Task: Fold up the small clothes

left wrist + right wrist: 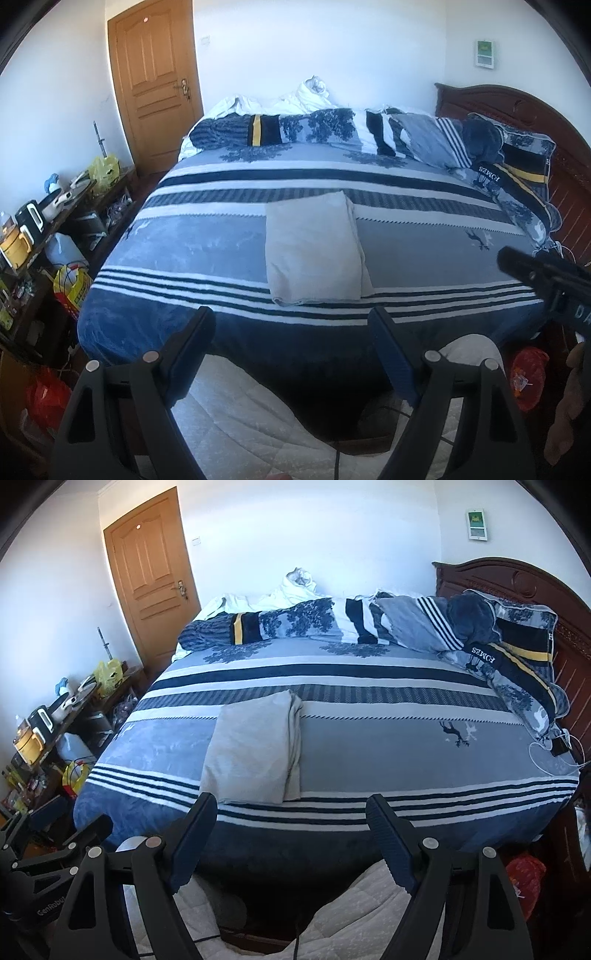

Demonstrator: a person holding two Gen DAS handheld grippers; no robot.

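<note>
Garment (314, 247) lies folded flat near the bed's (424, 258) near edge, both left gripper (291, 328) and right gripper (291, 812) held clear with jaws apart and empty; judged: fold complete, next needs 1 further fold or removal.

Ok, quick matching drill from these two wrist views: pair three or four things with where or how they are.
Things:
1. grey garment
2. left gripper
3. wooden door
4. headboard

Places or states:
A. shut, back left of the room
B. folded, lying on the striped bedspread
C. dark wood, at the right end of the bed
D. open, holding nothing

Pairs: 1-B, 2-D, 3-A, 4-C
</note>
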